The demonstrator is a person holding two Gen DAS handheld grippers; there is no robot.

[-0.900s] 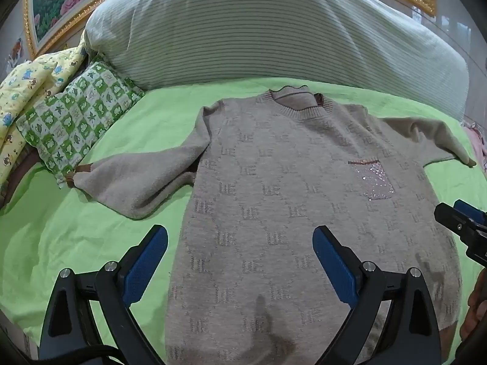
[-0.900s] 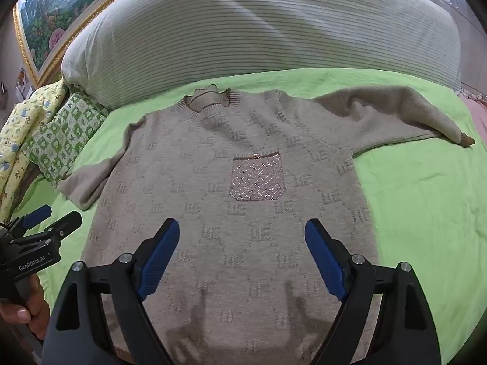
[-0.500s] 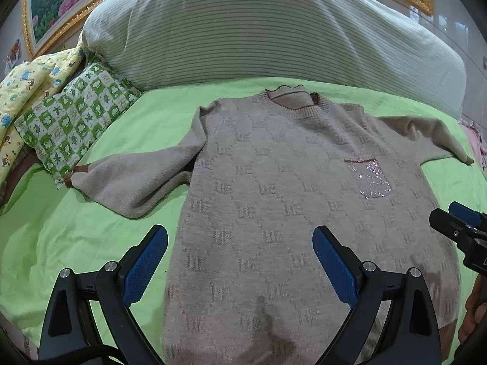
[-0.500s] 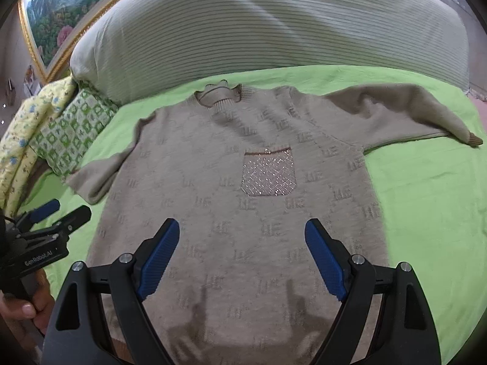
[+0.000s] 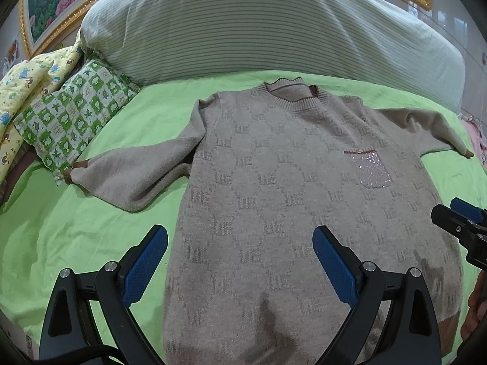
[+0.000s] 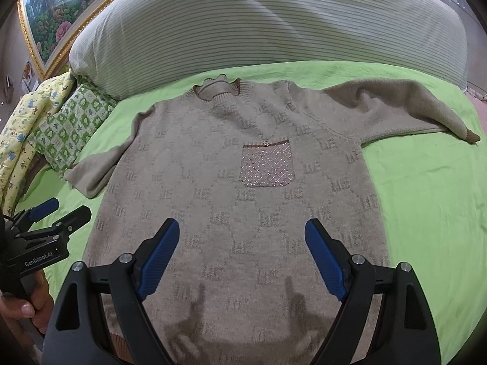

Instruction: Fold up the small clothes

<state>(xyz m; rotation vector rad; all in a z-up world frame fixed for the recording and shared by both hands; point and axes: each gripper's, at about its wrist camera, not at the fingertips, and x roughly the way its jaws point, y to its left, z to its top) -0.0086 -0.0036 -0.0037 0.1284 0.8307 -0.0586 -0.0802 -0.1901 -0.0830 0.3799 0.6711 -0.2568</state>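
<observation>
A small beige knit sweater (image 5: 274, 188) (image 6: 231, 188) lies flat, front up, on a green sheet, both sleeves spread out. It has a sparkly chest pocket (image 6: 268, 165) (image 5: 373, 168). My left gripper (image 5: 240, 246) hovers open above the sweater's lower left part, with nothing between its blue pads. In the right wrist view the left gripper (image 6: 57, 213) shows at the left edge, held by a hand (image 6: 27, 307). My right gripper (image 6: 240, 243) hangs open over the lower middle of the sweater, holding nothing. The right gripper (image 5: 456, 216) peeks in at the right edge of the left wrist view.
A large striped pillow (image 5: 258, 24) (image 6: 274, 27) fills the back of the bed. A green checked cushion (image 5: 73, 118) and a yellow printed quilt (image 5: 27, 79) lie at the left. The green sheet (image 6: 426, 200) stretches to the right of the sweater.
Both grippers have shifted slightly left over the sweater, so it sits a little further right in each view. Both stay open; the sweater has not moved.
</observation>
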